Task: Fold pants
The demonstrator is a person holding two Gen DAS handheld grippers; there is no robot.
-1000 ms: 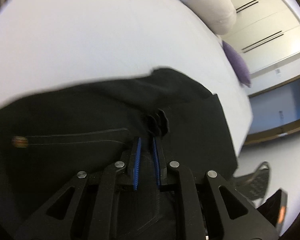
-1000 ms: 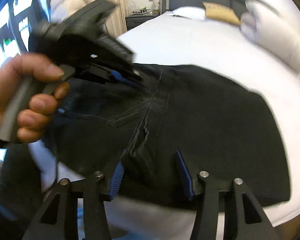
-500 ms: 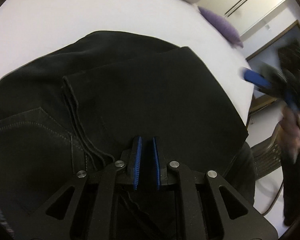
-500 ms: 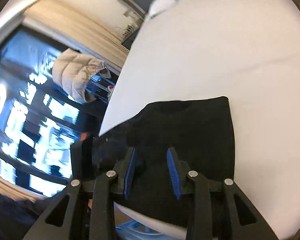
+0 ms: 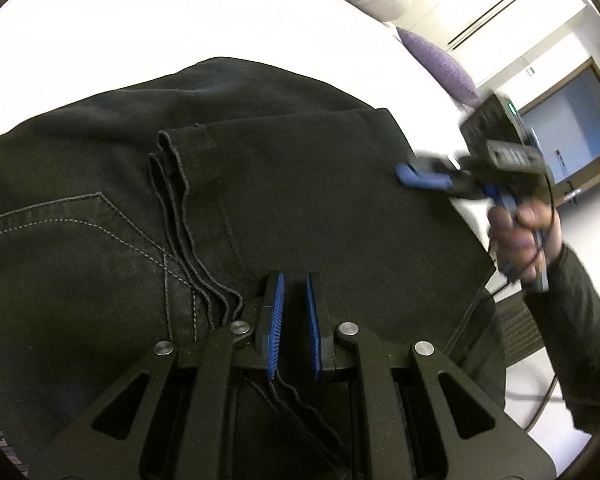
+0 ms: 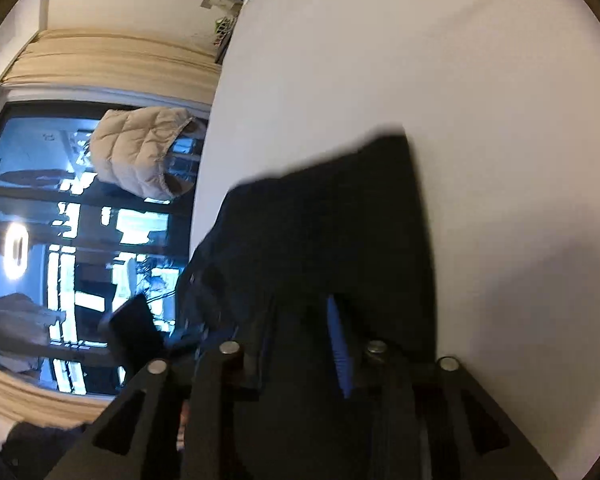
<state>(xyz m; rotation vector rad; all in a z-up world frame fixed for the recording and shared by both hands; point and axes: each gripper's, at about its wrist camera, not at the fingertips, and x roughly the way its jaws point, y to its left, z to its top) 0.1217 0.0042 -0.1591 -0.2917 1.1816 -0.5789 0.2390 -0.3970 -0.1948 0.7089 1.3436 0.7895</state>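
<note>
while the left wrist view looks down over the bed (image 5: 100, 40), the black pants (image 5: 280, 200) fill the middle and lower left of the frame, folded over on the white sheet, with the stacked hems running down from the centre toward the bottom. a stitched back pocket (image 5: 80, 232) shows at the left. the left gripper (image 5: 294, 320) sits at bottom centre over the fabric, its blue pads close together with a narrow gap between them and nothing visibly held. at the right edge, a hand (image 5: 524, 236) grips the right gripper (image 5: 420, 178), whose blue tips hover at the right side of the pants; they look bunched close, though blur hides the exact gap. a purple pillow (image 5: 440, 66) lies in the upper right.

in the right wrist view, blurred, the pants (image 6: 332, 232) occupy the lower centre on the white bed (image 6: 460, 80). the right gripper (image 6: 300, 340) at the bottom has its fingers spread, dark cloth lying between and under them; whether it touches is unclear. a beige puffer jacket (image 6: 140, 152) hangs at the left before a dark window (image 6: 40, 220).
</note>
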